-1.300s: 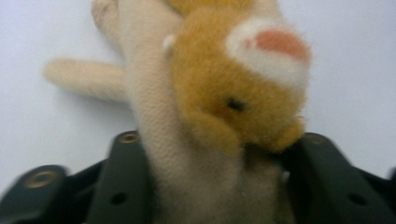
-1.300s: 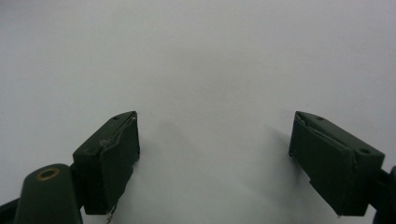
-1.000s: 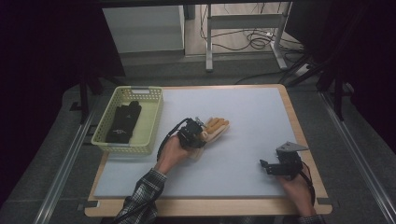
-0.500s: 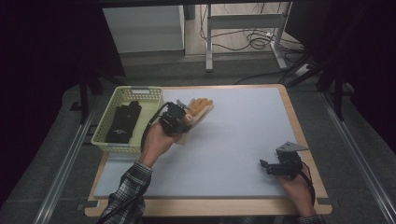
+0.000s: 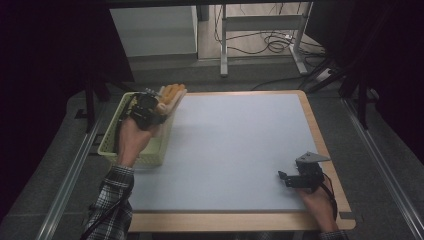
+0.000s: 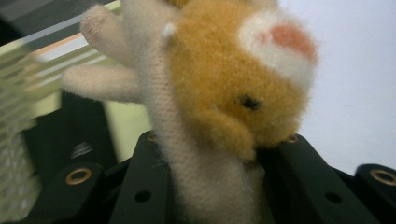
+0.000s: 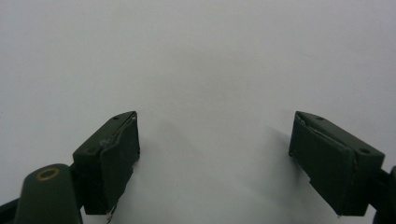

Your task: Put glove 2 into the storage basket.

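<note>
A tan and cream plush toy animal [image 5: 170, 95] hangs over the far right rim of a pale green basket [image 5: 111, 142] at the table's left. My left gripper [image 5: 152, 107] is shut on the toy. In the left gripper view the plush toy [image 6: 219, 93] sits between the black jaws, with the green basket [image 6: 32, 74] behind it at left. My right gripper [image 5: 287, 179] rests open near the table's front right corner. Its two black fingers [image 7: 114, 154] stand wide apart over the bare white surface with nothing between them.
The white tabletop [image 5: 235, 145] has a wooden border [image 5: 320, 145]. A dark object [image 6: 79, 135] lies inside the basket. Grey floor, metal rails and a desk frame with cables [image 5: 270, 45] lie beyond the table.
My left gripper has carried the plush toy from the table's middle leftward and away, to above the basket's far right rim. The right gripper has stayed still.
</note>
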